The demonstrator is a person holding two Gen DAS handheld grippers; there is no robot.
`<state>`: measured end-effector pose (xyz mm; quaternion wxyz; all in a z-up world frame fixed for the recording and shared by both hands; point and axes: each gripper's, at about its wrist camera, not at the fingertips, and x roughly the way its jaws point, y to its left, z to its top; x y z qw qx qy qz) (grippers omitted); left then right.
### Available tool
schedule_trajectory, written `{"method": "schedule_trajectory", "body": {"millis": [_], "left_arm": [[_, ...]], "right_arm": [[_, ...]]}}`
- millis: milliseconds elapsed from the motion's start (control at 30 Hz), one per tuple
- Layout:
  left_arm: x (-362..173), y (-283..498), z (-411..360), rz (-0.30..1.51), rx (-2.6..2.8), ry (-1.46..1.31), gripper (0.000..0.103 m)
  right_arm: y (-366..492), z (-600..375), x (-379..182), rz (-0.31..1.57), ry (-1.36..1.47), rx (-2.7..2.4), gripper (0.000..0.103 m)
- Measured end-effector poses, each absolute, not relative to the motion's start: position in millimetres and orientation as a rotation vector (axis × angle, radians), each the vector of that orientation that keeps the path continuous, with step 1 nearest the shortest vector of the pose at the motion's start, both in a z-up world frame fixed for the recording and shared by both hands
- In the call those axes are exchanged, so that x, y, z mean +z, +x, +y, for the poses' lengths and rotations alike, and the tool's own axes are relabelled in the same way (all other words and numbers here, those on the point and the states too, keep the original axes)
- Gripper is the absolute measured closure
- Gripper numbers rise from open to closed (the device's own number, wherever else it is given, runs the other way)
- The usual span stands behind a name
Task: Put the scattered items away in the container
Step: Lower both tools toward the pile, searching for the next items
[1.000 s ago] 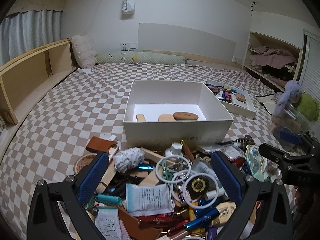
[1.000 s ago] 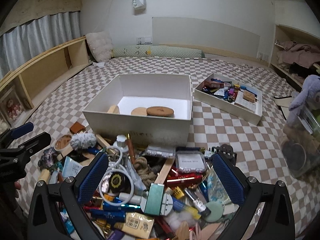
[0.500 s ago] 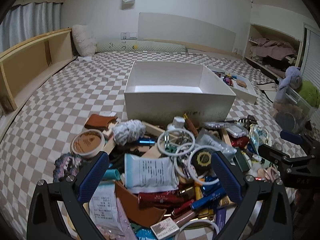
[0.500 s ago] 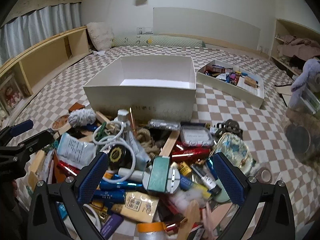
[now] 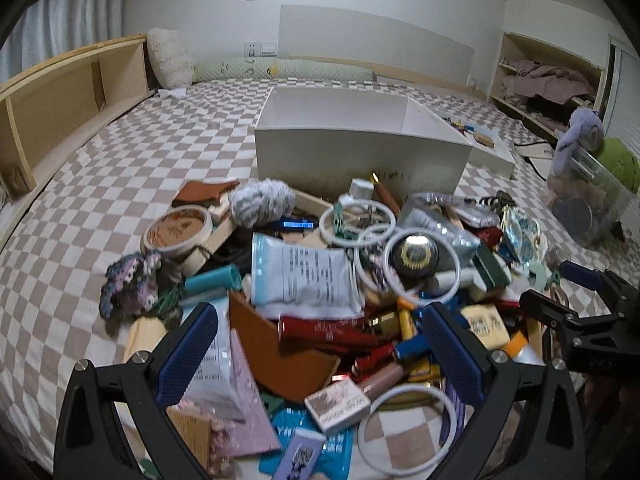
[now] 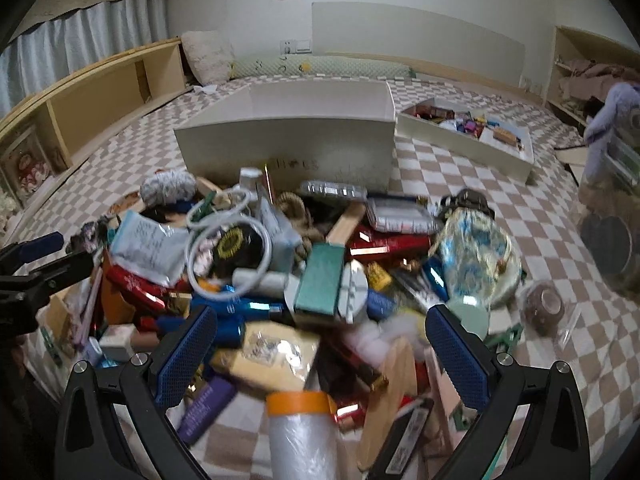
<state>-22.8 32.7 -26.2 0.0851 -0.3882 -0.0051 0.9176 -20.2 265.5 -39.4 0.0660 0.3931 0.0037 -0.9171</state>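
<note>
Both grippers, left (image 5: 320,344) and right (image 6: 320,344), hang wide open and empty over the blurry pile (image 5: 360,280) near the white box (image 5: 360,156).

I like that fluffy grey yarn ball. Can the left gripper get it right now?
Probably yes. The yarn ball lies on top at the pile's far edge, uncovered, and the left gripper is open, though it must pass over clutter.

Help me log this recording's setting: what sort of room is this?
Most likely a bedroom. The clutter lies on a checkered bedsheet, with a pillow and long bolster along the far wall and a plush toy nearby.
</note>
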Motion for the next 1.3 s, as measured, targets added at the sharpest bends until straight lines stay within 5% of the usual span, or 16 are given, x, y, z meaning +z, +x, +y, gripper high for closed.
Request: {"method": "schedule_trajectory", "body": {"millis": [833, 1300], "left_arm": [[-64, 7, 32, -0.056, 2.671, -1.317, 0.0], [-75, 8, 10, -0.096, 2.734, -1.436, 0.0]], "right_arm": [[9, 279, -46, 0.074, 1.261, -2.805, 0.0], [0, 331, -71, -0.109, 1.404, -2.854, 0.0]]}}
